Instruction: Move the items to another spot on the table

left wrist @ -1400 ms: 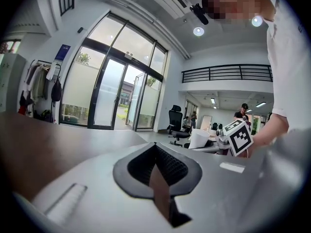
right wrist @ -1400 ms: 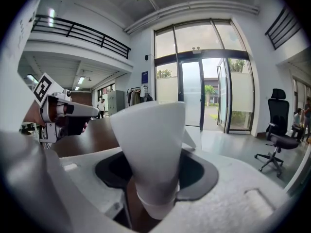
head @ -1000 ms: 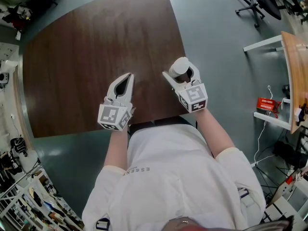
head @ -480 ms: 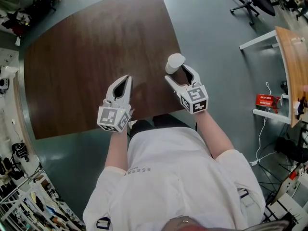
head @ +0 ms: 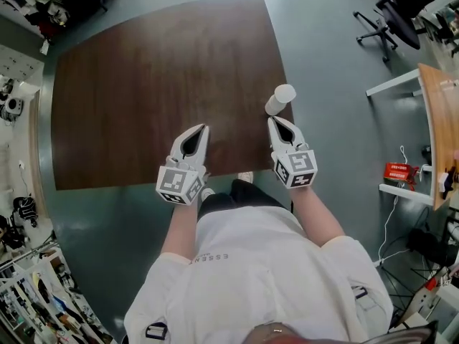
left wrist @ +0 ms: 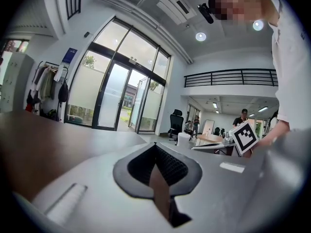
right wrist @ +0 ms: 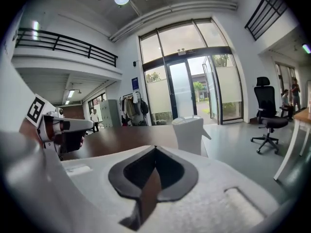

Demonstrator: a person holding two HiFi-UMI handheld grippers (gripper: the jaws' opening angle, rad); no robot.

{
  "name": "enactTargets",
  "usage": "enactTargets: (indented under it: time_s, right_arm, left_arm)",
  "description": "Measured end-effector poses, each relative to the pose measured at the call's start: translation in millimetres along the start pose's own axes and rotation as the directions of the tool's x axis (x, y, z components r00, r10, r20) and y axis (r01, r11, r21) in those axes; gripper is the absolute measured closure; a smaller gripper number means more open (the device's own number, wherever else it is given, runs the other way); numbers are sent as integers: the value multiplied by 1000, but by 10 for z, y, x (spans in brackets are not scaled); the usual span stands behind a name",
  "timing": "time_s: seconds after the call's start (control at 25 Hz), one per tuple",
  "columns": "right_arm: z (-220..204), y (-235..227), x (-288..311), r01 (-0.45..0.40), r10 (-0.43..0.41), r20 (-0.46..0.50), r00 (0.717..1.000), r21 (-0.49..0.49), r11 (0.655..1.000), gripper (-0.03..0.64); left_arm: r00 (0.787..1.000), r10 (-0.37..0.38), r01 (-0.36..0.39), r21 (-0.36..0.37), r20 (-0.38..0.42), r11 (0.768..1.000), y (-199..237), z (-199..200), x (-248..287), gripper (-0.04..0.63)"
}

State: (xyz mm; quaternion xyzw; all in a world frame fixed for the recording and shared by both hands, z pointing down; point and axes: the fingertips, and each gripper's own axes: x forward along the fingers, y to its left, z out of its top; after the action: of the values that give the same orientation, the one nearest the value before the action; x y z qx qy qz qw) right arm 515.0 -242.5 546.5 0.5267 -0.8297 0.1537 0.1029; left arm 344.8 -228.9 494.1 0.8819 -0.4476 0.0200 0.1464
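Note:
A white paper cup (head: pixel 280 99) stands upright near the right edge of the dark wooden table (head: pixel 143 77). My right gripper (head: pixel 276 121) sits just behind the cup and apart from it, its jaws closing to shut with nothing between them. In the right gripper view the cup (right wrist: pixel 190 132) rises just beyond the joined jaw tips (right wrist: pixel 155 147). My left gripper (head: pixel 203 128) rests shut and empty over the table's near edge, left of the cup. The left gripper view shows its jaws (left wrist: pixel 155 145) together, with the cup (left wrist: pixel 183 139) small in the distance.
The cup stands close to the table's right edge, with grey floor beyond. An office chair (head: pixel 398 6) and a wooden desk (head: pixel 439 120) are off to the right. The person's body is at the table's near edge.
The right gripper held the cup between wide jaws, let it go, drew back toward the person and shut. The cup now stands free. The left gripper has barely moved.

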Motion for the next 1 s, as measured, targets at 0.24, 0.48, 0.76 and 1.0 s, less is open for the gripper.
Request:
enactTargets:
  time_s: [0.24,0.48,0.76,1.0]
  right_arm:
    - [95,395,27,-18,19,19,1000,-36,999,624]
    - [45,951,95,-2,3,27,1000,-44,999,624]
    - [-186,1974,6,46,-44,29,999,-62,997,624]
    - [-320,2936,-33,48,-45,52,998,-66,997,624]
  left_arm:
    - [999,20,-20,22,35,1000,198,114,-380,577]
    - [998,14,-15,31,55,999,524,120,-953,578]
    - [1000,-4,1,146,21,989,939,67,-1986,577]
    - [999,6,-12,146,41,989,1431,55,-2903,578]
